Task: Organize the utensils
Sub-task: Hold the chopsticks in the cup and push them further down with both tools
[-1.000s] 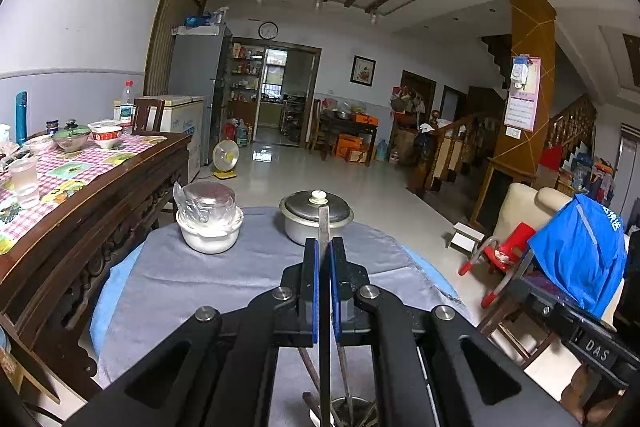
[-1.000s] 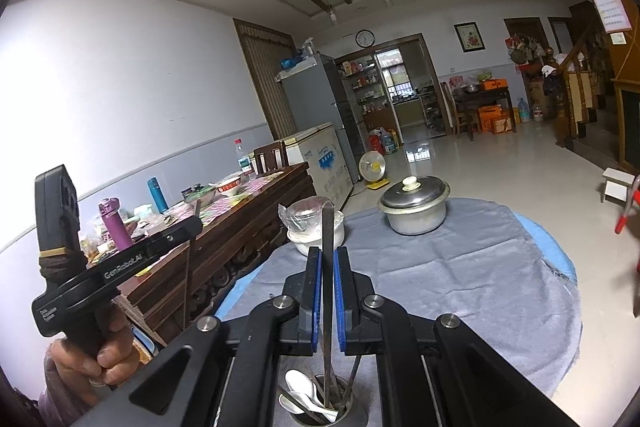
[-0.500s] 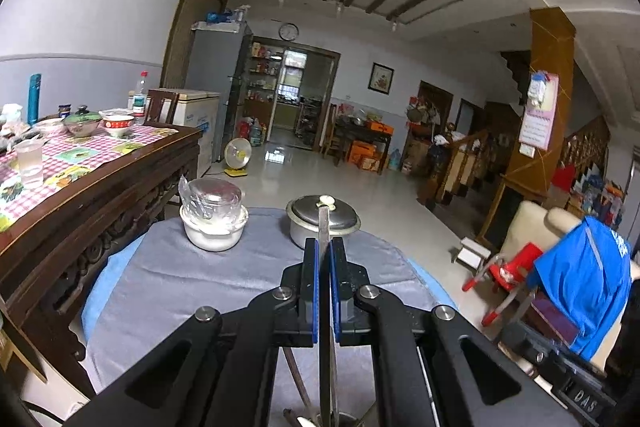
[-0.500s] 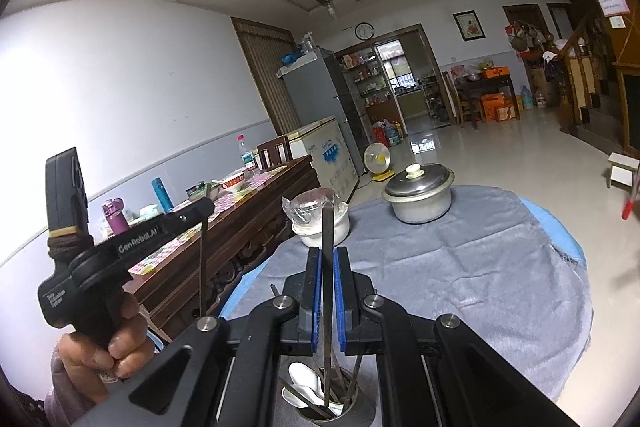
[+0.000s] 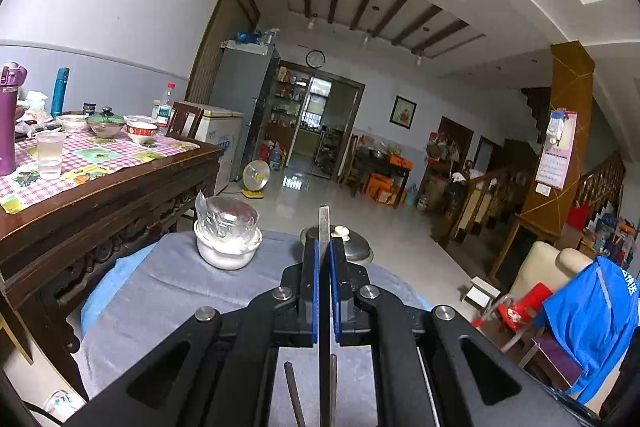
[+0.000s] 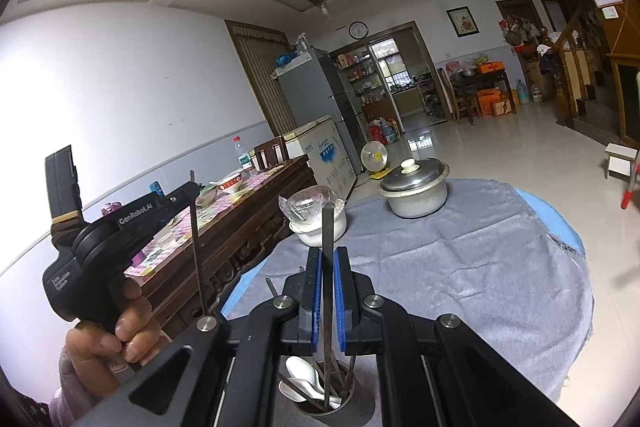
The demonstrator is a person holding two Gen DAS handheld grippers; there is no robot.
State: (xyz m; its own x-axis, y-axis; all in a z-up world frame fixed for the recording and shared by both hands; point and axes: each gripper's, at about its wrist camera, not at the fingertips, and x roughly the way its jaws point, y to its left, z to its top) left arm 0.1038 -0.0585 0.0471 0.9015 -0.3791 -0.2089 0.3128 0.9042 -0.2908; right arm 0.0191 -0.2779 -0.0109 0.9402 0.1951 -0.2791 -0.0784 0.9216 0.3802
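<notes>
My left gripper (image 5: pixel 324 267) is shut on a flat metal utensil (image 5: pixel 323 223) that stands upright between its blue pads. More handles (image 5: pixel 294 391) poke up beneath it. My right gripper (image 6: pixel 328 267) is shut on another upright metal utensil (image 6: pixel 328 227), directly above a metal holder cup (image 6: pixel 340 407) with white spoons (image 6: pixel 304 375) and several metal utensils in it. At the left of the right wrist view a hand (image 6: pixel 116 335) holds the left gripper (image 6: pixel 191 190), with its thin utensil (image 6: pixel 198 251) hanging down.
A round table with a grey cloth (image 6: pixel 460 267) bears a lidded steel pot (image 6: pixel 414 187) and a plastic-wrapped white bowl (image 6: pixel 320 219). To the left stands a dark wooden dining table (image 5: pixel 100 187) with bowls and cups. A chair with a blue jacket (image 5: pixel 592 319) is at the right.
The left gripper has rolled and swung towards the dining table, and the holder has dropped out of its view. The right gripper has hardly moved. Both stay shut on their utensils.
</notes>
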